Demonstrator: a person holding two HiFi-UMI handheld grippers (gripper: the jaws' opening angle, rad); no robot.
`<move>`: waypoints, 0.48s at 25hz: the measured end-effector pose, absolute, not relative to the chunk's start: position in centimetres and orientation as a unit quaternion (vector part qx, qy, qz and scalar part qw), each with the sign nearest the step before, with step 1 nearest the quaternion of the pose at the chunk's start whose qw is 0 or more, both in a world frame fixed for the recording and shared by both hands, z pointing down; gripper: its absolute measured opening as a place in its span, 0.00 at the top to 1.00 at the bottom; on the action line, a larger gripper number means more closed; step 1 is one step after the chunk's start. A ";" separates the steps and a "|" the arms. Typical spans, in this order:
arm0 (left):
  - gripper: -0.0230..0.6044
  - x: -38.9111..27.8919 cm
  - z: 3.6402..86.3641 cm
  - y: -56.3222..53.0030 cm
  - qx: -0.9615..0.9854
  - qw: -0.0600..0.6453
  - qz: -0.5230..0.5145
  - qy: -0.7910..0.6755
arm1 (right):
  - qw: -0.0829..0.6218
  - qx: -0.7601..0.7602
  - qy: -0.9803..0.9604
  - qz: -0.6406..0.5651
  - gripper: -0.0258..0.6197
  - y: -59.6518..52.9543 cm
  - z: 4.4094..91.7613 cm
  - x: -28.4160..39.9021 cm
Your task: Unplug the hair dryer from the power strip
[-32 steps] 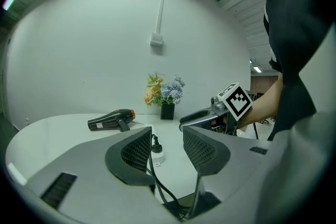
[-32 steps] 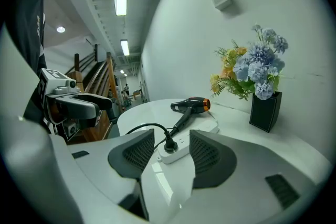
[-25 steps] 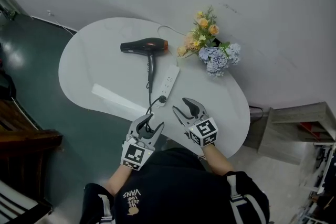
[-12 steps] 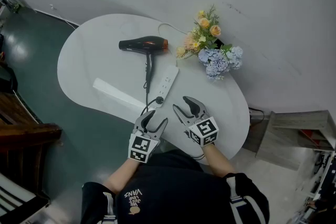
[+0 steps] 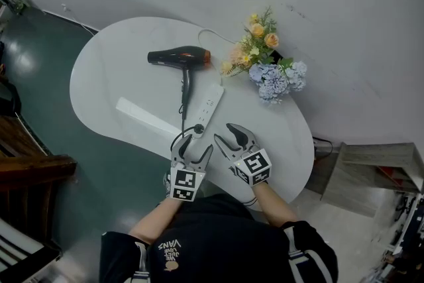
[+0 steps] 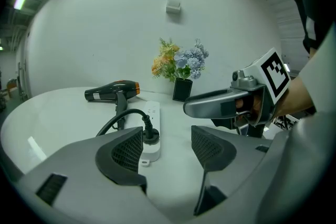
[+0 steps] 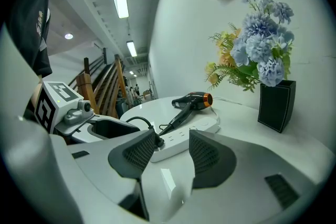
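Observation:
A black hair dryer [image 5: 179, 57] with an orange nozzle ring lies on the white table [image 5: 112, 76]. Its cord loops to a black plug [image 5: 197, 130] seated in the near end of the white power strip [image 5: 209, 105]. My left gripper [image 5: 192, 146] stands open just short of the plug; its jaws have just been opening and nothing is between them. In the left gripper view the plug [image 6: 150, 135] sits beyond the left jaw of that gripper [image 6: 165, 147]. My right gripper [image 5: 228, 136] is open and empty, beside the strip's [image 7: 186, 136] near end.
A black vase of flowers [image 5: 268, 66] stands at the table's far right, close to the wall. A long white strip [image 5: 142, 117] lies near the front left edge. The table's front edge runs under both grippers. Dark wooden furniture [image 5: 26, 162] stands at left.
My left gripper has moved forward and right over the table edge toward the plug, and its jaws stand wider. The right gripper has stayed put.

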State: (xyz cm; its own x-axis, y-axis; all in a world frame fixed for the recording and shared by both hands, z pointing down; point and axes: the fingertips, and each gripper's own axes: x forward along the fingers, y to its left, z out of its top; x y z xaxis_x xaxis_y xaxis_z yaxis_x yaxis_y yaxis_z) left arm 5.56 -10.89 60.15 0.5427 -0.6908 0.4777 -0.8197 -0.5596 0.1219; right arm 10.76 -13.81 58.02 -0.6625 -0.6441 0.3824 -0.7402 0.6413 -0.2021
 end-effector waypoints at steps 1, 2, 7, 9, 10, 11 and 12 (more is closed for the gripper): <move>0.51 5.8 60.3 -11.2 0.861 0.167 0.190 -0.440 | 0.140 0.384 -0.896 0.172 0.66 -14.1 58.2 10.6; 0.51 6.0 60.4 -11.4 0.861 0.166 0.189 -0.443 | 0.140 0.382 -0.897 0.171 0.67 -14.4 58.4 10.5; 0.51 6.0 60.8 -13.1 0.853 0.166 0.186 -0.458 | 0.139 0.377 -0.897 0.186 0.67 -15.7 59.6 10.1; 0.51 5.8 61.1 -13.4 0.854 0.168 0.188 -0.456 | 0.138 0.376 -0.896 0.191 0.67 -16.0 59.9 9.9; 0.51 5.7 61.1 -13.5 0.854 0.168 0.190 -0.454 | 0.139 0.375 -0.896 0.191 0.67 -16.1 60.0 9.8; 0.51 5.5 61.2 -13.6 0.855 0.167 0.191 -0.453 | 0.140 0.374 -0.896 0.191 0.67 -16.2 60.1 9.6; 0.51 5.4 61.3 -13.7 0.855 0.168 0.191 -0.452 | 0.143 0.373 -0.897 0.191 0.67 -16.3 60.3 9.5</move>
